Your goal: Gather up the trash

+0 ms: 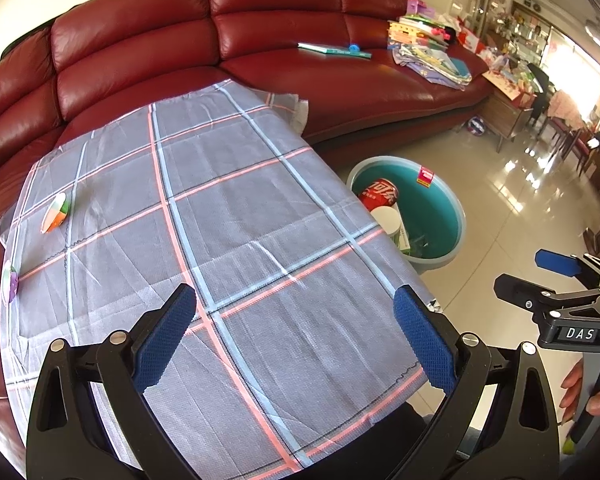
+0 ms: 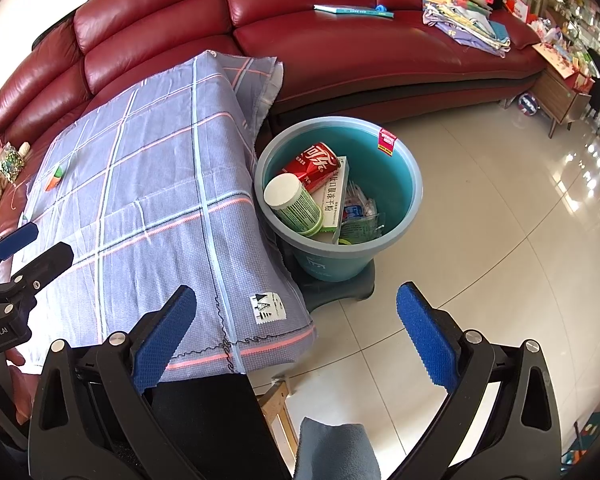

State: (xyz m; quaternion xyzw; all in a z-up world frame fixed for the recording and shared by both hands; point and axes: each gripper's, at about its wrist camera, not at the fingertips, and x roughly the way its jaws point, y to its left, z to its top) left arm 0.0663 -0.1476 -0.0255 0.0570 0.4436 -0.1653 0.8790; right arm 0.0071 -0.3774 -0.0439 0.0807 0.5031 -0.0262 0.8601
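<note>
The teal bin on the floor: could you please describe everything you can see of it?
The teal bin is a round, plastic-looking bucket, upright and open-topped, with a paler rim and a red sticker near the far rim. It stands on a dark base on the tiled floor, beside the checked cloth. Inside lie a red can, a white-capped green container, a box and wrappers.

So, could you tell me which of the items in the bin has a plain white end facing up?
The green-striped cylindrical container, lying against the teal bin's left wall; the red cola can behind it shows only its printed side.
</note>
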